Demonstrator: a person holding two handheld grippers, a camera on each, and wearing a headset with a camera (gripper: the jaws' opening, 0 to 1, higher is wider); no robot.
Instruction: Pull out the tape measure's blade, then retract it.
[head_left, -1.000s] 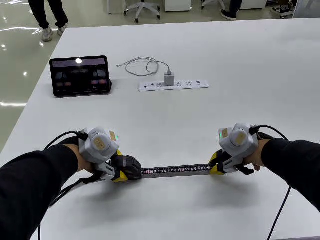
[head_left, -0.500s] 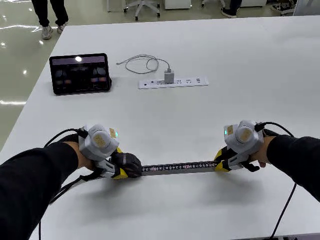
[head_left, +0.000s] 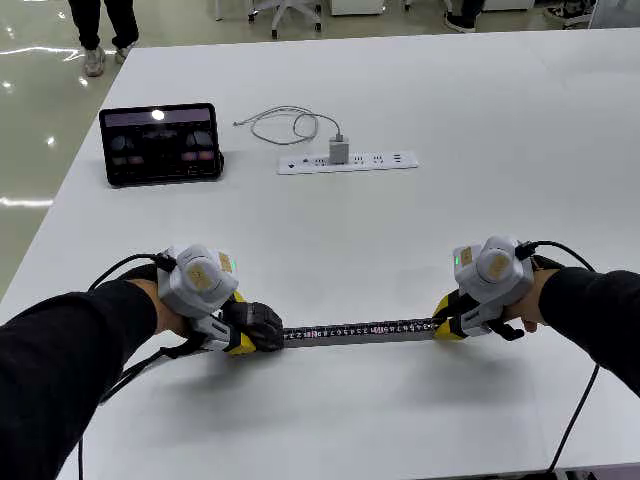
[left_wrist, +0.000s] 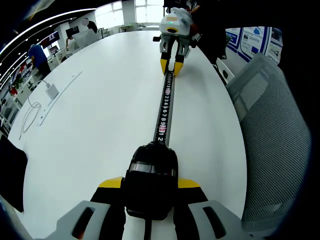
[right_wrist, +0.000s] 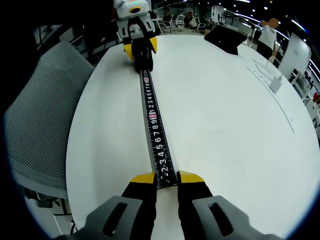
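The white table (head_left: 400, 120) takes up most of the head view. A grey mesh chair (left_wrist: 270, 125) stands at its near edge, seen in both gripper views. On the far left of the table a dark tablet (head_left: 160, 144) is propped up. Right of it lies a white power strip (head_left: 347, 162) with a white charger (head_left: 339, 152) plugged in and a looped cable (head_left: 275, 125) running left from it.

Near the front edge, the tape measure's blade (head_left: 358, 331) lies pulled out flat on the table, running left to right between the two grippers, numbers up. The left gripper (head_left: 243, 335) has its yellow-tipped jaws spread wide around the black tape measure (left_wrist: 150, 177) and clamped on its sides, at the left end of the blade. The right gripper (right_wrist: 166, 177) has its jaws drawn nearly together, pinching the blade's free end between the yellow tips; it is well apart from the left one.
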